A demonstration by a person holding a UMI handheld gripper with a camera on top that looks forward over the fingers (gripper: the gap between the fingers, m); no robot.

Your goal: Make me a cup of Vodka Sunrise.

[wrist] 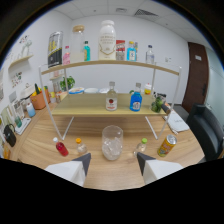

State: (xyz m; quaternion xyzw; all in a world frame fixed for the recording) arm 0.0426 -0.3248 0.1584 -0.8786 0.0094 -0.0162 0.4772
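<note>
The tool (113, 161) hangs wide open and empty, with a glass (112, 142) of ice just ahead on the tabletop (40, 145)

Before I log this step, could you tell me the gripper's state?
Gripper: open, holding nothing; the glass stands just ahead of its fingers.

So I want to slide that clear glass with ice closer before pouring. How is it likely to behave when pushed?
The glass stands upright on the wooden table, just ahead of the open gripper. It looks tall for its base, so a high push may tip it. Ice sits low inside, probably steadying it. Smooth clear walls are likely slippery and breakable.
</note>
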